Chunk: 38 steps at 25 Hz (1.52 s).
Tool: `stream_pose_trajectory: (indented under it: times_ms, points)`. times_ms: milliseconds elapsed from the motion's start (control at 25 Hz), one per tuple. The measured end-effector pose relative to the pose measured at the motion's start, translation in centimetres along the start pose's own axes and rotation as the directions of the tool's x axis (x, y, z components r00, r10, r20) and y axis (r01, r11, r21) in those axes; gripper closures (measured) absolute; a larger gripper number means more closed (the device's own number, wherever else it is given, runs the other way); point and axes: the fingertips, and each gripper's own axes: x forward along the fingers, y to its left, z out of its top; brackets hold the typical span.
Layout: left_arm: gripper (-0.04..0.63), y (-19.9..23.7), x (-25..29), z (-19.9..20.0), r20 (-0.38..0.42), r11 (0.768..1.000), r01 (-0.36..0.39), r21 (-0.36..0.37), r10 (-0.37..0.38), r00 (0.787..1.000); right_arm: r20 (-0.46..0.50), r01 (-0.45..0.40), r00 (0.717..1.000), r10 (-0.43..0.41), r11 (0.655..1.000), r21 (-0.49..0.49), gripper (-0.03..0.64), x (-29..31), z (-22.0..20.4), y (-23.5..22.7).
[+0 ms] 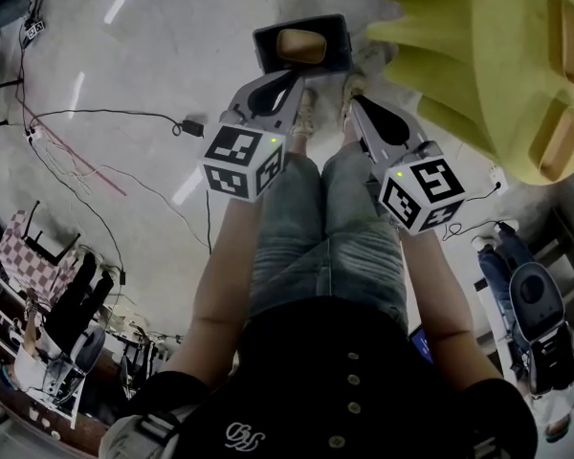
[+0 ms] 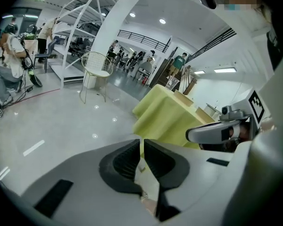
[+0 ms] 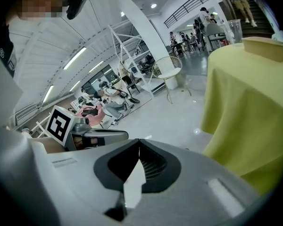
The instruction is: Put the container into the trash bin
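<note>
- Head view: the trash bin (image 1: 265, 51) stands on the grey floor (image 1: 153, 55) at 12 o'clock, just past the person's shoes. A tan container (image 1: 301, 46) lies inside it, between its dark walls.
- Both grippers point up toward the bin. The left gripper (image 1: 289, 82) has its tips at the bin's near edge, at 6 o'clock from the container; whether they touch the bin I cannot tell. The right gripper (image 1: 357, 103) sits at 5 o'clock from the bin, just beside it and apart from the container.
- A table (image 1: 459, 65) draped in yellow-green cloth fills the 2 o'clock corner.
- Left gripper view: the left gripper (image 2: 142, 147) has its jaws drawn in to a hairline slit, with nothing pinched between the ribbed pads. The right gripper (image 2: 221, 132) shows at 3 o'clock, the table (image 2: 167, 117) at 1 o'clock and a wire chair (image 2: 96, 72) at 10 o'clock.
- Right gripper view: the right gripper (image 3: 137, 147) has its jaws meeting at the tips, holding nothing. The left gripper (image 3: 96, 136) shows at 9 o'clock, and the table (image 3: 245, 112) at 3 o'clock.
</note>
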Motion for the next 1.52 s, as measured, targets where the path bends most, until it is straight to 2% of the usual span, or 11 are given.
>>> stream_pose_trajectory:
  times_ms: [240,680,840,960,1080,1240,1520]
  points:
    - [0.568,-1.0,-1.9,0.5,-0.037,0.989,0.132,0.062,-0.129,0.991,0.081,0.065,0.994,-0.068,0.997,0.04,0.612,-0.2,0.9,1.3]
    - [0.568,-2.3,-4.3,3.7,-0.035,0.966,0.162,0.199,-0.158,0.987,0.228,0.194,0.949,-0.217,0.974,0.119,0.611,-5.5,2.9,0.6]
    - [0.568,-4.7,-3.7,5.3,-0.035,0.948,0.181,0.262,-0.178,0.983,0.262,0.222,0.932,-0.249,0.967,0.129,0.612,-7.9,3.1,-1.0]
    - [0.568,-7.9,-3.1,6.6,-0.006,0.933,0.201,0.297,-0.208,0.978,0.291,0.235,0.92,-0.264,0.963,0.13,0.611,-10.4,3.4,-2.2]
    - [0.568,-12.4,-2.4,7.6,0.004,0.904,0.238,0.355,-0.256,0.967,0.311,0.235,0.914,-0.259,0.965,0.113,0.611,-13.6,3.7,-2.9]
    - [0.568,-17.4,-1.0,8.0,-0.042,0.858,0.3,0.416,-0.311,0.949,0.33,0.248,0.905,-0.269,0.963,0.103,0.611,-17.0,4.0,-4.0]
    - [0.566,-25.1,2.1,10.6,-0.069,0.8,0.378,0.467,-0.393,0.917,0.39,0.309,0.854,-0.344,0.939,0.153,0.611,-23.1,6.5,-8.6]
